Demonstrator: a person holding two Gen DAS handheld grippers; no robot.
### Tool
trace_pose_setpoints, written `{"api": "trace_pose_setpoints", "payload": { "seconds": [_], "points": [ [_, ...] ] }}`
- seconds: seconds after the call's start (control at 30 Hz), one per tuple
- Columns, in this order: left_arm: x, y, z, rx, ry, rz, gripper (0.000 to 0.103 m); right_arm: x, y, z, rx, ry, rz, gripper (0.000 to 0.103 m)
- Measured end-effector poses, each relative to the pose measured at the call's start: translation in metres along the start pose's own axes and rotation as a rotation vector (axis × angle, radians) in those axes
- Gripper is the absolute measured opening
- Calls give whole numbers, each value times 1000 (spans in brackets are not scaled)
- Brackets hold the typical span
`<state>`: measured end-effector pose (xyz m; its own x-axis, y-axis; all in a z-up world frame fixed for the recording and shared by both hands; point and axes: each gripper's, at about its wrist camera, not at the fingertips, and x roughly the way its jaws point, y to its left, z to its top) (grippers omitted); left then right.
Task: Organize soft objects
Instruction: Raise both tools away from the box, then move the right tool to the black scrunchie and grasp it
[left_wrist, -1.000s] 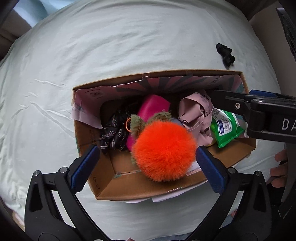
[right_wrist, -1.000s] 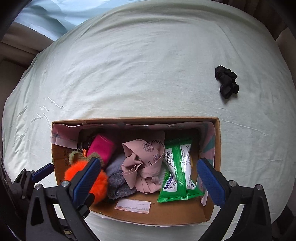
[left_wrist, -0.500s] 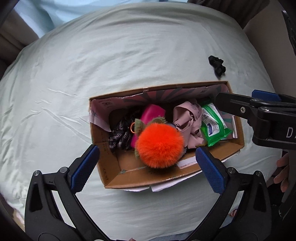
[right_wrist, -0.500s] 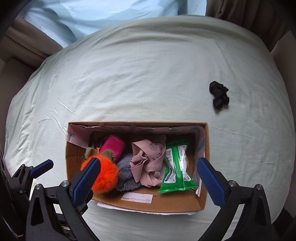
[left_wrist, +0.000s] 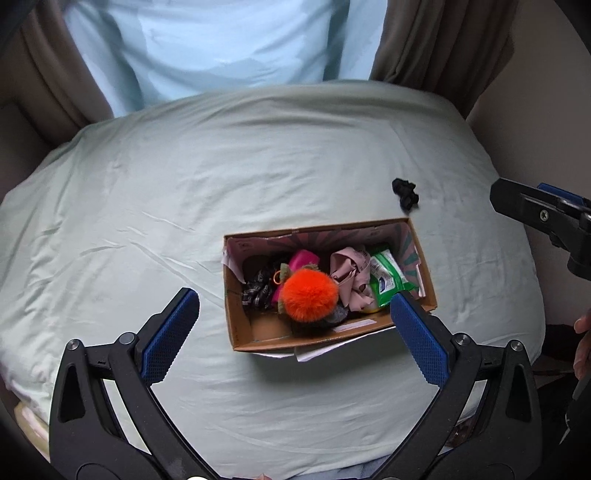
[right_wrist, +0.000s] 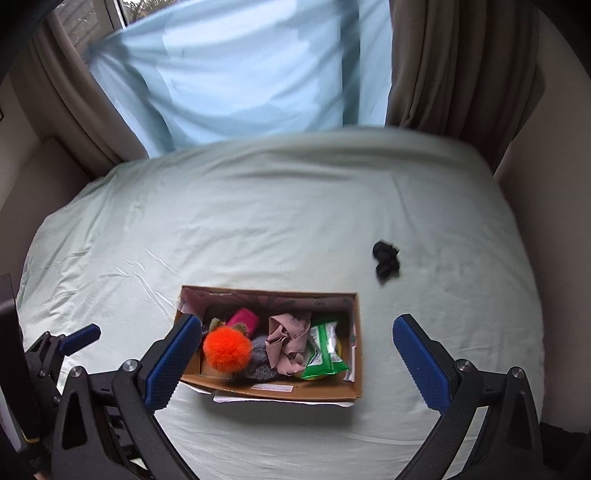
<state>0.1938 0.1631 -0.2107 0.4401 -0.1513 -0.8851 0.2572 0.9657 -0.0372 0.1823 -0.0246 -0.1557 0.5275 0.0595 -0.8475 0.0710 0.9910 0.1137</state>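
A cardboard box (left_wrist: 240, 325) (right_wrist: 280, 393) sits on the pale green bed. It holds an orange pompom (left_wrist: 308, 293) (right_wrist: 227, 349), a pink item (left_wrist: 303, 258), a patterned dark cloth (left_wrist: 256, 291), a crumpled pink cloth (left_wrist: 349, 273) (right_wrist: 286, 338) and a green wipes pack (left_wrist: 388, 277) (right_wrist: 325, 347). A small black cloth (left_wrist: 405, 194) (right_wrist: 386, 258) lies alone beyond the box's far right corner. My left gripper (left_wrist: 291, 332) is open and empty, above the box. My right gripper (right_wrist: 295, 360) is open and empty, also well above it.
The bed sheet (left_wrist: 184, 184) spreads wide around the box. Brown curtains (right_wrist: 443, 66) and a light blue drape (right_wrist: 240, 74) hang behind the bed. A wall (left_wrist: 546, 92) stands at the right.
Both grippers have pulled up and back from the box, so it looks smaller and more of the bed and curtains show. The box contents have not moved.
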Motion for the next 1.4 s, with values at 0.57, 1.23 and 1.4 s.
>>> {"api": "trace_pose_setpoints", "payload": {
  "seconds": [0.57, 1.23, 1.4],
  "points": [
    [-144, -33, -48, -12, -252, 4, 103, -154, -35, -79, 88, -300, -105, 103],
    [-131, -164, -40, -82, -319, 15, 103, -167, -174, -73, 55, -384, -70, 103],
    [-98, -200, -32, -120, -309, 49, 103, -125, -216, -60, 5, -340, -49, 103]
  ]
}}
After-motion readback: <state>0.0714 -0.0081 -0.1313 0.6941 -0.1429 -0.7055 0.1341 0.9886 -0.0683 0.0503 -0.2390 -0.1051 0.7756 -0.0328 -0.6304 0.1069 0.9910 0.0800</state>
